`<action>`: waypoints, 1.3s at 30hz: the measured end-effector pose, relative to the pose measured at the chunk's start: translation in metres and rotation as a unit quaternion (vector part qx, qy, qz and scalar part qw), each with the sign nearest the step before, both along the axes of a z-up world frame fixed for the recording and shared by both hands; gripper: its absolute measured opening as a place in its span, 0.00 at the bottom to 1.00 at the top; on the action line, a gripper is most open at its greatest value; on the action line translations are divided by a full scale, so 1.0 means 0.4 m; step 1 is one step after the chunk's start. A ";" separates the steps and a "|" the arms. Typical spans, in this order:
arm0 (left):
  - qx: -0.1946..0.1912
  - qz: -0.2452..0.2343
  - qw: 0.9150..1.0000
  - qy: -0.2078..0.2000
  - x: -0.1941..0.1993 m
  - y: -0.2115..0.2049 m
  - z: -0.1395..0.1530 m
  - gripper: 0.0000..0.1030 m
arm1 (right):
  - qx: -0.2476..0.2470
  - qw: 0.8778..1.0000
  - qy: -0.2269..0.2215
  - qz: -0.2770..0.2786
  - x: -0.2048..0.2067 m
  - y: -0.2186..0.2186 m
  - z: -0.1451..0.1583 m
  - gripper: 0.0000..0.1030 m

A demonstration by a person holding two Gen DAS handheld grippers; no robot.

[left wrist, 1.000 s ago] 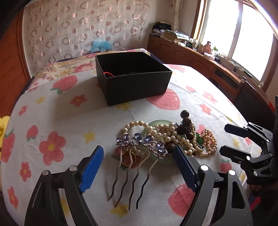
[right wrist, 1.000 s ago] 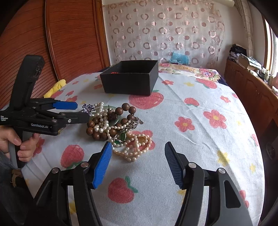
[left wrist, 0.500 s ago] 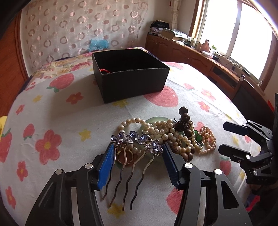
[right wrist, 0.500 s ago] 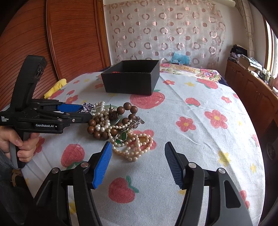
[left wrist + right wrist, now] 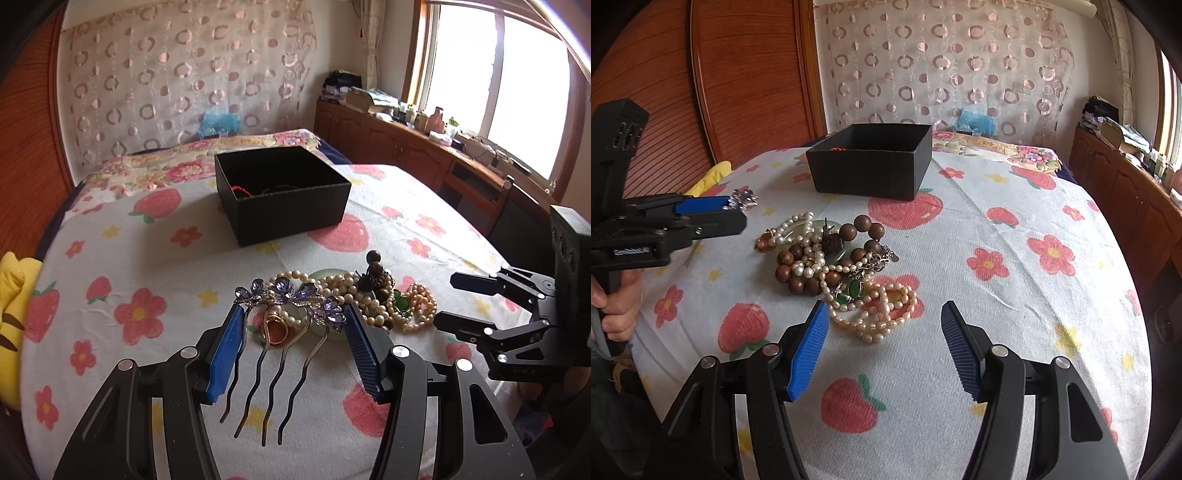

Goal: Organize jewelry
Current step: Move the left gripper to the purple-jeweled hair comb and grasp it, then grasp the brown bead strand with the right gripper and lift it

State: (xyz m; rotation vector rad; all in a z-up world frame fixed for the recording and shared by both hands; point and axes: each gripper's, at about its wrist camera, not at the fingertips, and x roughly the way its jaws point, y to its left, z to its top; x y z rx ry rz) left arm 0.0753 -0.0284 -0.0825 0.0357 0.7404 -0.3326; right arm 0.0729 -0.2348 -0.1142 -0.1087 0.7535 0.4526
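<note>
My left gripper (image 5: 293, 350) is shut on a metal hair comb with blue crystal flowers (image 5: 288, 295) and holds it lifted above the cloth; its flowers also show in the right wrist view (image 5: 744, 197). A pile of jewelry lies on the table: pearl strands (image 5: 875, 314), brown wooden beads (image 5: 798, 266), a green jade ring (image 5: 325, 277) and an amber ring (image 5: 277, 330). The open black box (image 5: 288, 210) stands further back, with a red item inside. My right gripper (image 5: 882, 343) is open and empty, just in front of the pearls.
The round table (image 5: 1015, 314) has a white cloth with strawberries and flowers. A yellow plush toy (image 5: 11, 295) lies at its left edge. A wooden cabinet (image 5: 424, 147) runs under the window on the right. A bed lies behind the table.
My left gripper closed on the hair comb and lifted it off the jewelry pile. The right gripper has stayed still and open.
</note>
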 end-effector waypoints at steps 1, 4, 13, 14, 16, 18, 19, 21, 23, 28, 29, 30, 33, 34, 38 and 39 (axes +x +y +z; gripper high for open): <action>-0.002 0.002 1.000 -0.003 -0.004 0.003 0.004 0.52 | 0.001 1.000 0.001 0.001 0.002 0.001 0.002 0.63; -0.006 0.005 1.000 -0.009 -0.012 0.010 0.012 0.52 | 0.001 1.000 -0.002 0.005 0.016 0.008 0.017 0.63; -0.017 0.013 1.000 -0.015 -0.020 0.025 0.020 0.52 | 0.025 0.999 -0.001 0.022 0.103 0.059 0.054 0.63; -0.018 0.013 1.000 -0.015 -0.020 0.027 0.021 0.52 | 0.025 0.999 0.001 0.022 0.115 0.066 0.054 0.63; -0.020 0.015 1.000 -0.014 -0.021 0.032 0.020 0.52 | 0.025 0.999 0.003 0.021 0.135 0.076 0.055 0.63; -0.022 0.017 1.000 -0.014 -0.021 0.036 0.018 0.52 | 0.027 0.999 0.010 0.020 0.158 0.085 0.053 0.59; -0.023 0.017 0.999 -0.014 -0.021 0.039 0.017 0.52 | 0.028 0.999 0.013 0.019 0.167 0.089 0.052 0.58; -0.025 0.018 0.999 -0.013 -0.022 0.042 0.016 0.52 | 0.026 0.999 0.022 0.015 0.185 0.096 0.041 0.55; -0.027 0.018 0.999 -0.013 -0.022 0.042 0.016 0.52 | 0.019 0.999 0.030 0.011 0.197 0.103 0.030 0.54; -0.028 0.018 0.999 -0.011 -0.022 0.045 0.012 0.52 | 0.014 0.998 0.057 0.010 0.205 0.114 0.000 0.52; -0.028 0.018 0.999 -0.011 -0.022 0.045 0.011 0.52 | 0.010 0.998 0.058 0.008 0.205 0.117 -0.004 0.52; -0.029 0.019 0.999 -0.011 -0.022 0.047 0.010 0.52 | 0.010 0.998 0.059 0.009 0.205 0.118 -0.006 0.52; -0.031 0.022 0.999 -0.011 -0.023 0.050 0.009 0.52 | 0.016 0.998 0.065 0.019 0.200 0.120 -0.004 0.39; -0.031 0.022 0.999 -0.011 -0.023 0.050 0.009 0.52 | 0.015 0.998 0.064 0.021 0.198 0.122 -0.003 0.35; -0.031 0.022 0.999 -0.012 -0.024 0.050 0.009 0.52 | 0.006 0.998 0.051 0.026 0.180 0.127 0.010 0.26; -0.030 0.023 0.999 -0.013 -0.024 0.050 0.009 0.52 | 0.009 0.998 0.049 0.028 0.177 0.124 0.017 0.26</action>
